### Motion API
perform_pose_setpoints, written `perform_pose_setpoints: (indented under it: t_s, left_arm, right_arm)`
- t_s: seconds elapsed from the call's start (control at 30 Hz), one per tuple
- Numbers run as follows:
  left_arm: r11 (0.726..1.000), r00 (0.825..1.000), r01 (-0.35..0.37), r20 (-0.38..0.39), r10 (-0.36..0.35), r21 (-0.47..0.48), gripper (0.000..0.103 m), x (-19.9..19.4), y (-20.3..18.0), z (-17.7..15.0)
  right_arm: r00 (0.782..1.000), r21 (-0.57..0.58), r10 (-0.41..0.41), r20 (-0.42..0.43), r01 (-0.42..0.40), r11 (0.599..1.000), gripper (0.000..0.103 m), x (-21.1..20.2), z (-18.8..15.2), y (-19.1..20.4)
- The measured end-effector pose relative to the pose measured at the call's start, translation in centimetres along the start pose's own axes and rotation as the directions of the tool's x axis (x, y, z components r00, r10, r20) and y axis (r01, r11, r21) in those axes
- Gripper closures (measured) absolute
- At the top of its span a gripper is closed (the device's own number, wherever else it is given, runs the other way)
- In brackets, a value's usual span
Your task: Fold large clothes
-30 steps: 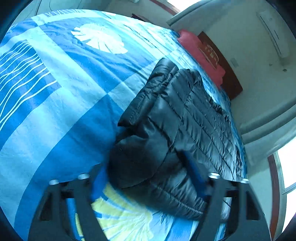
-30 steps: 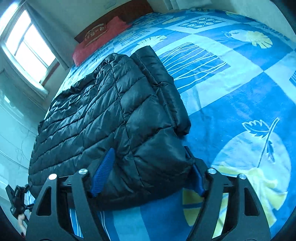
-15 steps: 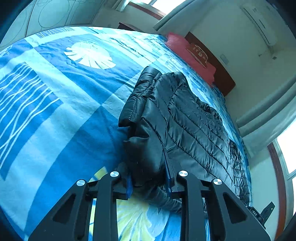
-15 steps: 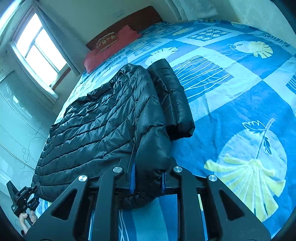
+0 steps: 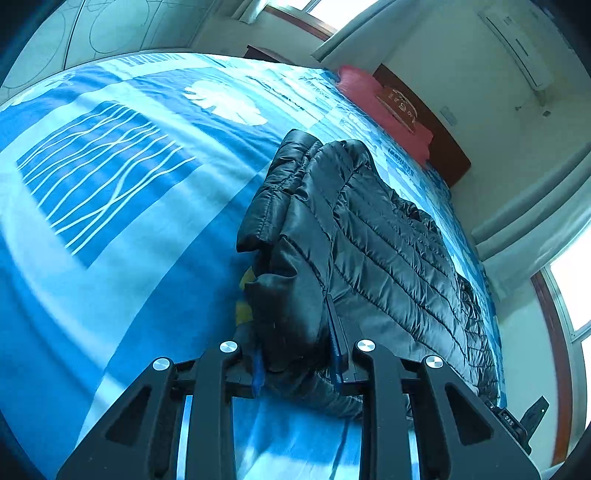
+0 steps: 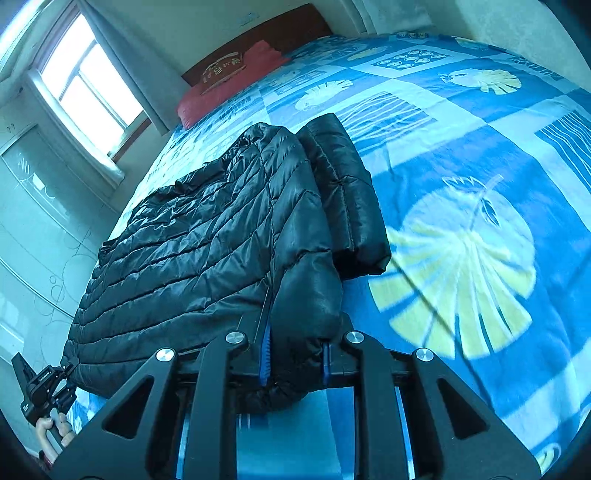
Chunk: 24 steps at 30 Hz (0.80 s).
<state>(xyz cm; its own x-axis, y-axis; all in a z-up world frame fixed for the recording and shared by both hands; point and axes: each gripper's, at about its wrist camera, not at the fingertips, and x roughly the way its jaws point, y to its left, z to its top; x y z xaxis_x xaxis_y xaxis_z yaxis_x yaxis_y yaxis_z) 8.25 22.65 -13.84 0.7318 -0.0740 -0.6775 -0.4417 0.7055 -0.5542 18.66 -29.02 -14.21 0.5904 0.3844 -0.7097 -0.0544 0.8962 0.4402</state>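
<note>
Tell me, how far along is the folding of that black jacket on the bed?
Early to midway, I'd judge. Done: one sleeve already lies folded along the jacket. In hand: the left gripper and the right gripper are each clamped on puffy fabric at the near edge. Left: the body is spread long across the blue bedspread, so the main folds look undone.

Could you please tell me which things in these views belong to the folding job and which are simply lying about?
Part of the job:
black puffer jacket
left gripper, shut on jacket
right gripper, shut on jacket
bed cover as work surface

Just there:
red pillow
headboard
window
</note>
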Motion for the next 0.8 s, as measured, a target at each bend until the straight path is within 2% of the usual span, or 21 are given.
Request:
perform_pose_setpoints:
  t_s: [0.33, 0.43, 0.8]
  left_arm:
    - [1.000, 1.000, -0.010, -0.009, 0.010, -0.003, 0.076, -1.7, 1.3, -1.6]
    - [1.000, 1.000, -0.011, -0.018, 0.011, -0.009, 0.076, -1.3, 1.5, -1.7]
    - [1.000, 1.000, -0.026, -0.011, 0.026, 0.017, 0.075, -1.4, 1.8, -2.3]
  right_arm:
    - [1.000, 0.004, 0.015, -0.027, -0.015, 1.000, 0.083, -1.7, -3.1, -0.8]
    - [0.999, 0.039, 0.031, -0.035, -0.030, 0.999, 0.081, -1.4, -3.2, -1.4]
    - [1.000, 0.041, 0.015, -0.024, -0.014, 0.999, 0.070, -1.3, -3.5, -2.0]
